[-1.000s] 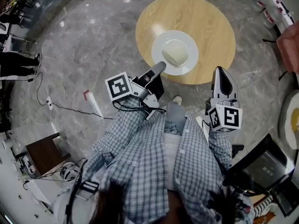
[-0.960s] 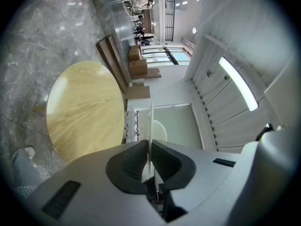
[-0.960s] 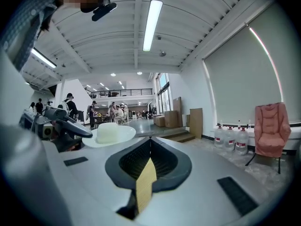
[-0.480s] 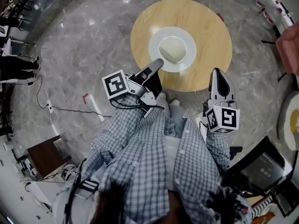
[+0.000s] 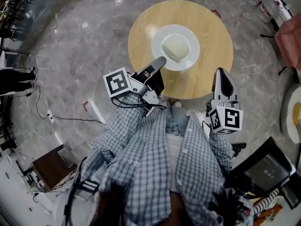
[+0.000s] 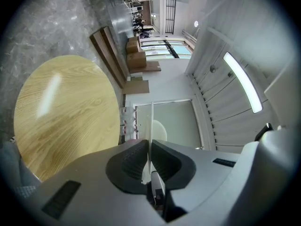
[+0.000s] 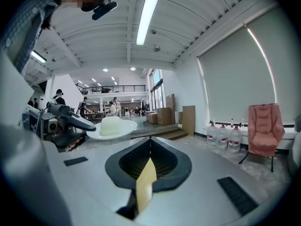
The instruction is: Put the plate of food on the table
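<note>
My left hand-held gripper (image 5: 161, 61) is clamped on the near rim of the plate (image 5: 193, 56). In the left gripper view the thin white edge runs straight up between the closed jaws. I pinch it at the rim because that is the only part thin enough to hold. It also leaves the food (image 5: 175, 47), a pale block in the middle, untouched. The plate is over the round wooden worktop (image 5: 214, 34), roughly central, and the right gripper view shows it level and face up. I cannot tell whether its base touches the wood yet. Being round, the plate has no long axis, but its gripped edge points back toward me. The block looks slightly longer on the diagonal. My right hand-held gripper (image 5: 223, 71) is closed on nothing, hanging at the worktop's near edge, clear of the plate.
</note>
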Demonstrator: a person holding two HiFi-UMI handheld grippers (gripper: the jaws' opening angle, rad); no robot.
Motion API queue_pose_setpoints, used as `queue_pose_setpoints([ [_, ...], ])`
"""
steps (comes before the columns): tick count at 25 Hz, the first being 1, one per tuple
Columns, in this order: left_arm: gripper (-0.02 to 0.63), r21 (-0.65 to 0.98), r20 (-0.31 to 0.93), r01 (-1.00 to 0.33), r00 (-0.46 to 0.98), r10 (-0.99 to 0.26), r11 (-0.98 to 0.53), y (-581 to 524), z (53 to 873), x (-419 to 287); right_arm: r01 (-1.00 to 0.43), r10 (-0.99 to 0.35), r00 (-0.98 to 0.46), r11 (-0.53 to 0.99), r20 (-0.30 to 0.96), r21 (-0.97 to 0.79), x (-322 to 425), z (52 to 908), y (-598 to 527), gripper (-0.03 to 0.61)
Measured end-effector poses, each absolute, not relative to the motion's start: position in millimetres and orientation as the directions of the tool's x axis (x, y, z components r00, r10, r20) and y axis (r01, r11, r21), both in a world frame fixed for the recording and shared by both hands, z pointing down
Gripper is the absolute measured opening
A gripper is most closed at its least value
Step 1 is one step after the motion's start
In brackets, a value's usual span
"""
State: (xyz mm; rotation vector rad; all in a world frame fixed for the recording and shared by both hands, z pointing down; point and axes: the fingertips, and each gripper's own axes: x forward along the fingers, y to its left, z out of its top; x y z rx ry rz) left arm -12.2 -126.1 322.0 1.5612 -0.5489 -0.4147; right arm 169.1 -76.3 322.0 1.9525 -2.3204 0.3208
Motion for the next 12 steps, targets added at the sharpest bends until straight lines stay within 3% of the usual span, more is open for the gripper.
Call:
queue_pose_setpoints([
  [12,0.020,0.998,0.060,-0.070,0.851,-0.522,0.000,-187.1,339.3,-32.8,-0.986,-0.955,-0.161,0.144,0.248,-0.084,133.2,334.4,-136.9,0.008],
])
